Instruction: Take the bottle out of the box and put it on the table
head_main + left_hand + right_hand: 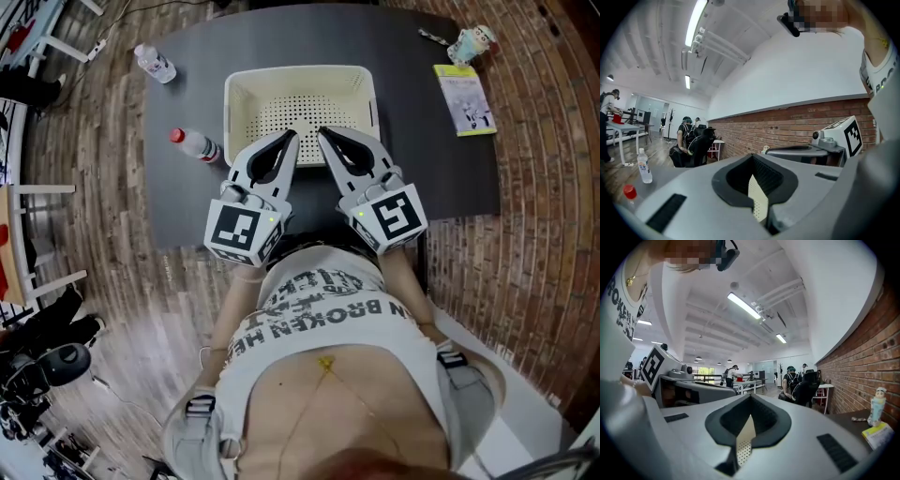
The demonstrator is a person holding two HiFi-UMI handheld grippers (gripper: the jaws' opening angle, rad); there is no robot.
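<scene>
A cream perforated box (248, 94) stands in the middle of the dark table (450, 159); no bottle shows in the part of its inside that I can see. A red-capped bottle (195, 145) lies on the table left of the box, its cap (629, 191) low in the left gripper view. A second clear bottle (155, 63) (644, 166) stands at the table's far left corner. My left gripper (292, 137) (752, 158) and right gripper (322, 134) (750, 397) hover side by side over the box's near rim, both shut with nothing held.
A yellow-green booklet (464, 98) (879, 433) and a small figurine (472, 42) (877, 405) lie at the table's far right. A brick wall runs along the right. People sit and stand at desks further back in the room.
</scene>
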